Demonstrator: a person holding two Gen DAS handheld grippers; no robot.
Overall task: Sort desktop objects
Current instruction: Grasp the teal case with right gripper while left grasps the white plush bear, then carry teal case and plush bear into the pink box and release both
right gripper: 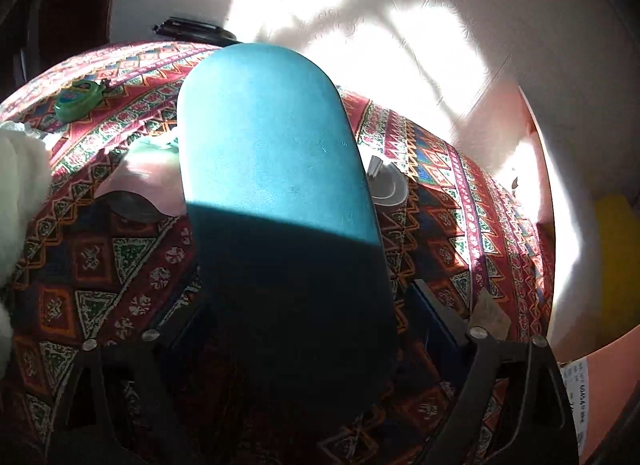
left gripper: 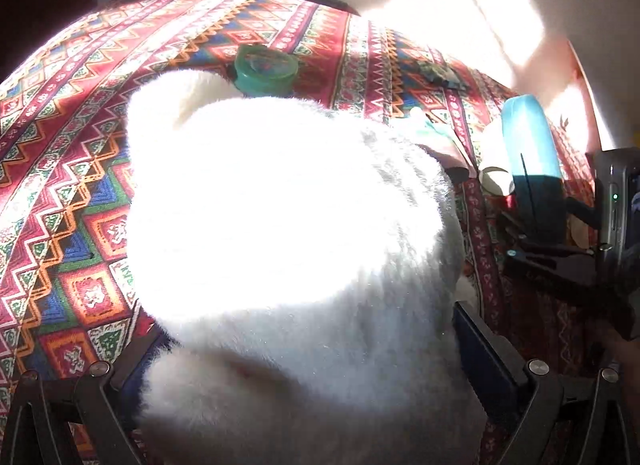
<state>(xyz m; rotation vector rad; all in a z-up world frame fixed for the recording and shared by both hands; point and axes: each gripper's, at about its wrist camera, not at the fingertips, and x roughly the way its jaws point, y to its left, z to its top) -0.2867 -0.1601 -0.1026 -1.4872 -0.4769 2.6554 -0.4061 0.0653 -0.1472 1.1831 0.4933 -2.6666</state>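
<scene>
Both grippers are loaded above the patterned cloth point(right gripper: 460, 201), the left gripper point(left gripper: 304, 345) clamped on a white plush point(left gripper: 280, 225) and the right gripper point(right gripper: 304, 329) on a teal case point(right gripper: 268, 153), likely so each can go to its own place, with a green tin point(left gripper: 266, 67) far off.
</scene>
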